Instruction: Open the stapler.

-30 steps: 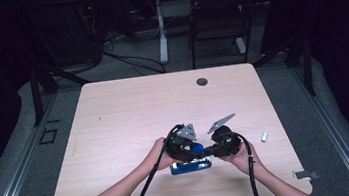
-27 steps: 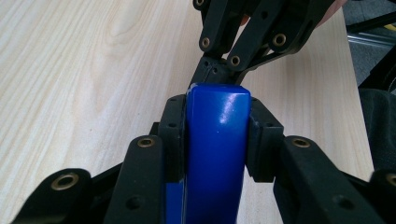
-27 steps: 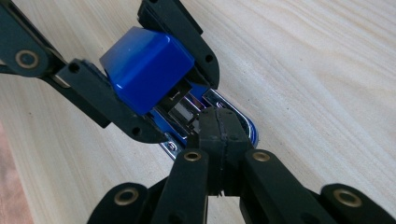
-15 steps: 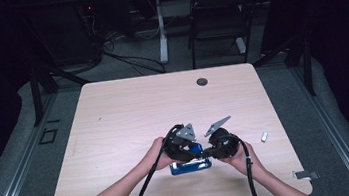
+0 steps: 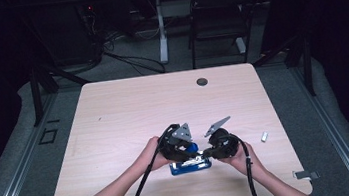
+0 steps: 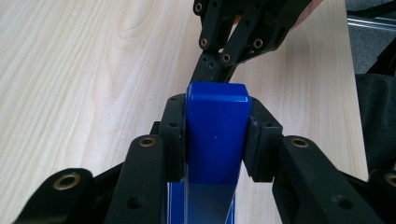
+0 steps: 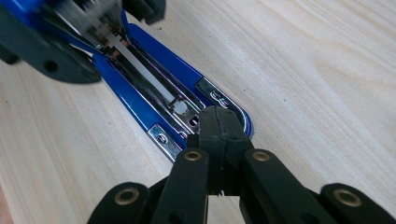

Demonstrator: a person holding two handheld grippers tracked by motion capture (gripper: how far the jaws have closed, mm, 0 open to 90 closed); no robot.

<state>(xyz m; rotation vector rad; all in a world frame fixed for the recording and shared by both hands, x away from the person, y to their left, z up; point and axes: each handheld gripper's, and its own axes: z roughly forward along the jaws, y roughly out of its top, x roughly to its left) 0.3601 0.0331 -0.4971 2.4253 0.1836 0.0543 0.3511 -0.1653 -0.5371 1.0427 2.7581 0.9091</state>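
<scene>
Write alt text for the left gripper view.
The left gripper clamps a stapler's blue top between its black jaws. Beyond it the right gripper, shut, points down at the wooden table.

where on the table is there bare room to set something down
The far half, between the stapler and the dark round insert, is bare, as is the left side. The near middle is crowded by both grippers; a small silver piece lies near the right edge.

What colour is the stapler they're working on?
Bright blue, with silver metal parts inside; the stapler shows best in the right gripper view.
</scene>
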